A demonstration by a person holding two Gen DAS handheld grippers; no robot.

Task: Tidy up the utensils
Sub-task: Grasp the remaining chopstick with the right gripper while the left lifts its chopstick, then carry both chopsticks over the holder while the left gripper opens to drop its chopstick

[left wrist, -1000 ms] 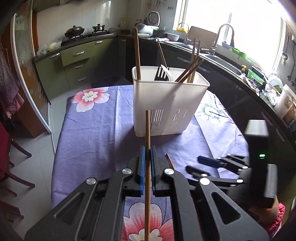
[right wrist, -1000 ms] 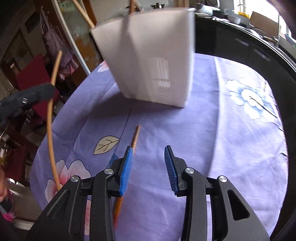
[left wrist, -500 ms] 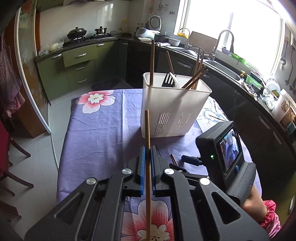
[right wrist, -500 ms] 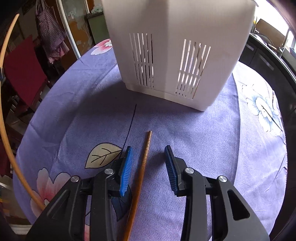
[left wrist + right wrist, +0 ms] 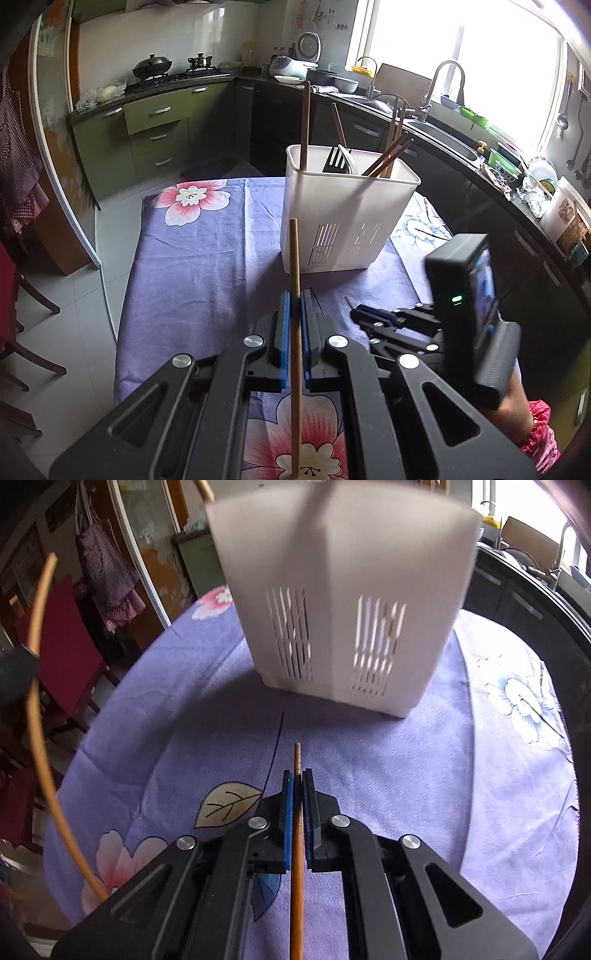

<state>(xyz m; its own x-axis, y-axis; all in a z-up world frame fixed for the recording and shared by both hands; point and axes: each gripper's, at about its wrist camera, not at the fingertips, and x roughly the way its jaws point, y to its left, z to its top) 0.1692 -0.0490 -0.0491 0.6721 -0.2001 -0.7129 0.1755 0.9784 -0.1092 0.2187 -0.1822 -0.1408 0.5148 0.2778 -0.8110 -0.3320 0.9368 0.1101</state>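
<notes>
A white slotted utensil holder point(image 5: 343, 218) stands on the purple floral tablecloth point(image 5: 207, 266); it holds several chopsticks and a black spatula point(image 5: 337, 158). My left gripper point(image 5: 294, 299) is shut on a light wooden chopstick point(image 5: 294, 266) that stands upright, short of the holder. My right gripper point(image 5: 297, 779) is shut on a darker chopstick point(image 5: 297, 834) low over the cloth, its tip pointing at the holder point(image 5: 343, 602). The right gripper also shows in the left wrist view point(image 5: 360, 314), at the right. The left chopstick shows as a curved stick in the right wrist view point(image 5: 37, 716).
Kitchen counters, a sink point(image 5: 439, 136) and a stove point(image 5: 166, 74) line the far walls. A red chair point(image 5: 62, 650) stands to the left of the table. The table's edge point(image 5: 125, 295) drops to the tiled floor at the left.
My right gripper has closed on the darker chopstick that lay on the cloth between its open fingers. The left gripper has kept its chopstick and pulled back a little from the holder.
</notes>
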